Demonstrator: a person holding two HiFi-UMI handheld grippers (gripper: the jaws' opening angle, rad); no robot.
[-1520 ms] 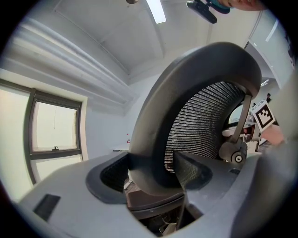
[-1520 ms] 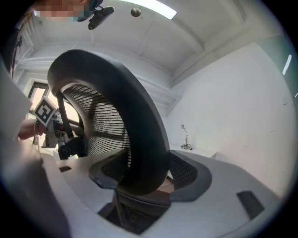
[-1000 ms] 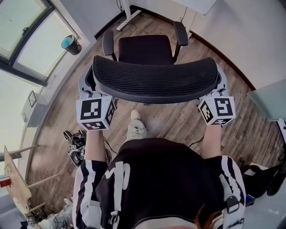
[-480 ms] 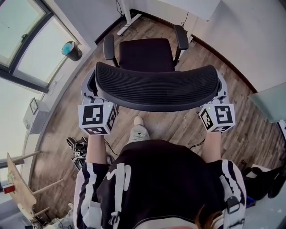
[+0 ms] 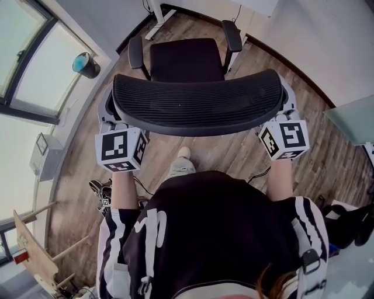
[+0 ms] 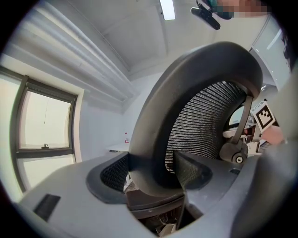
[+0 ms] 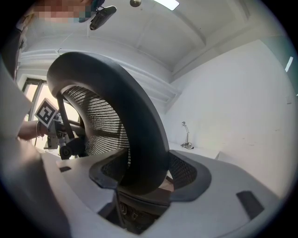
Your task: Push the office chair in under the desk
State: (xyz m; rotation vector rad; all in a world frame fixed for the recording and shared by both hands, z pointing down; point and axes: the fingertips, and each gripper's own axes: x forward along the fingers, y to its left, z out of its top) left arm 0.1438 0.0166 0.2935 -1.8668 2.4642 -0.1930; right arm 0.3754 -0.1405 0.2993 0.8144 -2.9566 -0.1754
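In the head view, a black office chair stands in front of me, its mesh backrest (image 5: pixel 198 102) nearest and its seat (image 5: pixel 184 58) beyond. The white desk (image 5: pixel 257 4) lies at the top edge, with its leg (image 5: pixel 155 9) just past the chair's armrests. My left gripper (image 5: pixel 114 121) is shut on the backrest's left edge. My right gripper (image 5: pixel 285 112) is shut on its right edge. In the left gripper view, the backrest rim (image 6: pixel 153 135) sits clamped in the left gripper (image 6: pixel 149 169). In the right gripper view, the rim (image 7: pixel 139 139) sits clamped in the right gripper (image 7: pixel 144 174).
A window wall runs along the left with a blue-topped cylinder (image 5: pixel 86 64) beside it. Cables and small gear (image 5: pixel 102 193) lie on the wood floor by my left leg. A glass tabletop (image 5: pixel 353 125) and a dark bag (image 5: pixel 345 225) stand at the right.
The chair has rolled forward toward the desk with both grippers still clamped on the backrest. The person has stepped after it.
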